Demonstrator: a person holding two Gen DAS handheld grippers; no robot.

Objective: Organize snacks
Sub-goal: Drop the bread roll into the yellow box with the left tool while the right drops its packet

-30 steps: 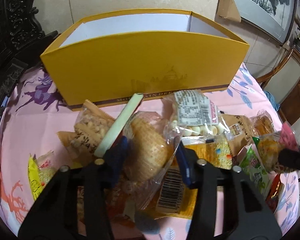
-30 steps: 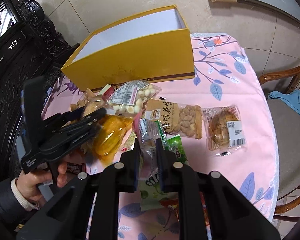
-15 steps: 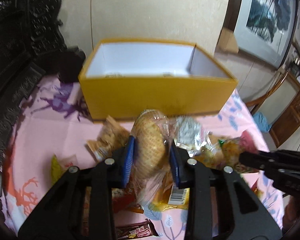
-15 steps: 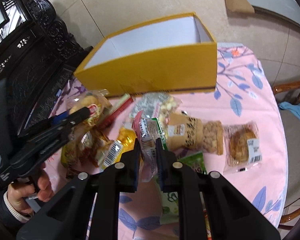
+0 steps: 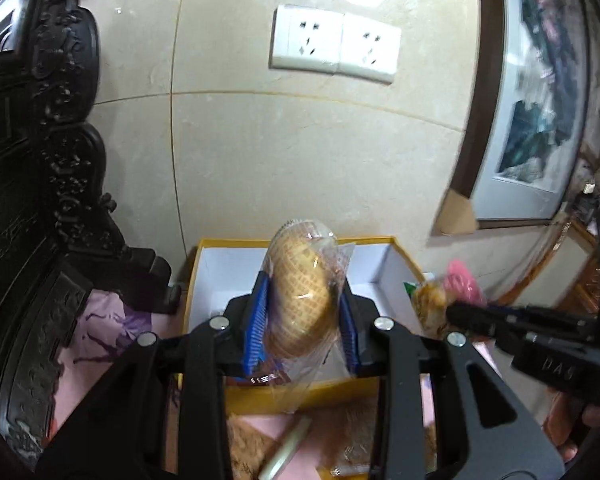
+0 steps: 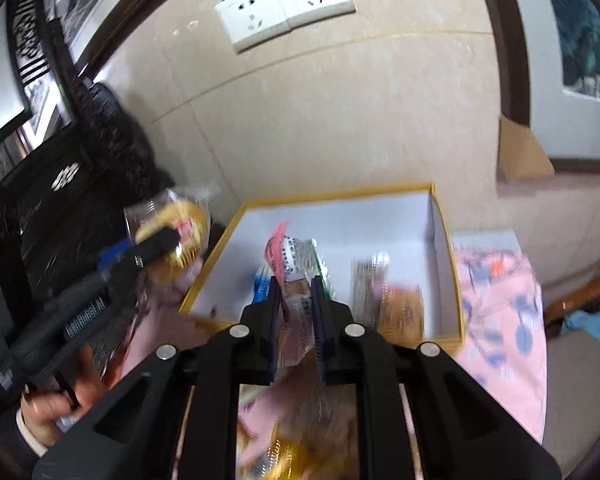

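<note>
Yellow cardboard makes the box [image 5: 400,248], and its inside is white. We are holding a snack in each hand-held gripper so we can put both away together.

Our left hand-held gripper [image 5: 302,322] is squeezing a round cake [image 5: 300,300] in a clear wrapper. The blue pads [image 5: 256,320] are pressing on both sides of it, so it is not slipping out. The cake is sticking up between the pads, and the box is lying just behind and below it.

Our right hand-held gripper [image 6: 296,312] is closed tight on a small packet [image 6: 290,268] with a pink end. The packet is poking up from between the fingers, over the near part of the open box. A few other snacks [image 6: 400,308] seem to be lying in or near the box already, but they are too blurry to be sure.

We think we are carrying both snacks to the box to drop them in. More snacks are lying on the pink desk [image 6: 500,320] below us, so the job looks only partly done.
</note>
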